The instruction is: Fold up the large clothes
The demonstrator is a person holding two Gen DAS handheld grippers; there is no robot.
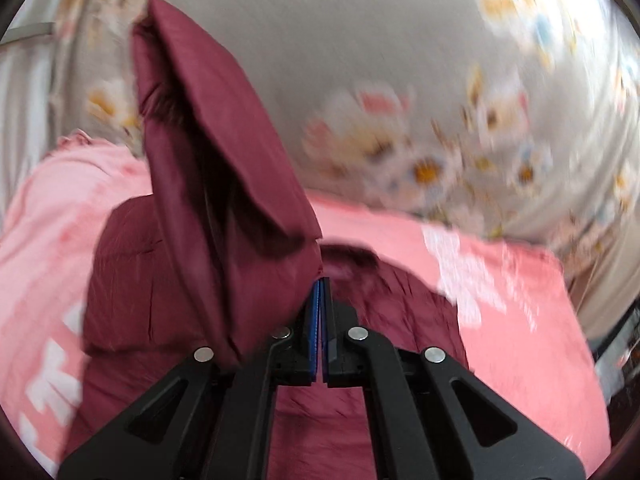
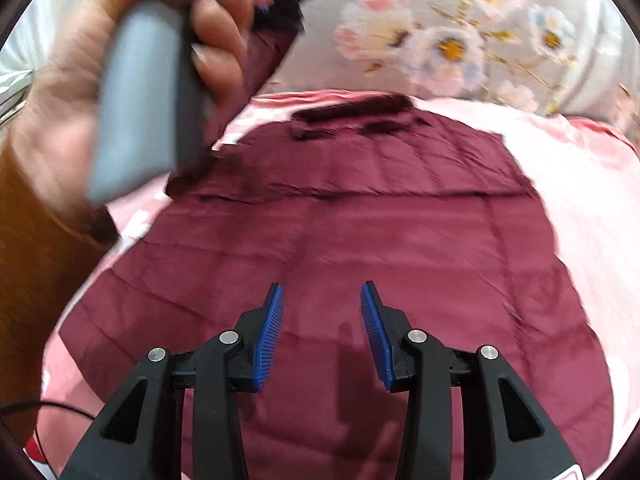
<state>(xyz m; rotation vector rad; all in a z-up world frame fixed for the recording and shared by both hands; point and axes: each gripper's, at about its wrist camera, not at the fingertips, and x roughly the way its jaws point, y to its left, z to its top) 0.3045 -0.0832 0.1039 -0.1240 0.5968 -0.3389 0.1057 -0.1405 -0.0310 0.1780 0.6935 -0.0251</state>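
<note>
1. The jacket (image 2: 340,240), maroon and quilted, is lying spread on a pink sheet (image 2: 568,168) over a bed, collar (image 2: 352,110) at the far end. Laid flat like this, its body is serving as the base for folds.

2. The left gripper (image 1: 320,312) is showing its blue pads (image 1: 316,320) pressed together. A sleeve (image 1: 208,168) is rising from beside the tips as a tall, doubled flap. The exact pinch point is hidden behind the cloth, so the hold on the sleeve edge is my judgement, not certain.

3. The sleeve is standing up off the body, not lying on it. Likely reason: it is being carried across to lay over the jacket's middle. The left view is blurring, which fits a quick swing.

4. In the right view, a hand (image 2: 120,80) in an orange sleeve cuff (image 2: 36,260) is gripping a grey handle (image 2: 140,92) at upper left, with maroon cloth beside its far end.

5. The right gripper (image 2: 322,320) is hanging over the jacket's lower half, jaws moderately apart, nothing between them. It is holding nothing, probably freed to steady or smooth the body.

6. Floral bedding (image 2: 460,40) is lying beyond the collar, clear of the work.

7. Progress, judged: early; one sleeve mid-fold, the body not yet folded.
</note>
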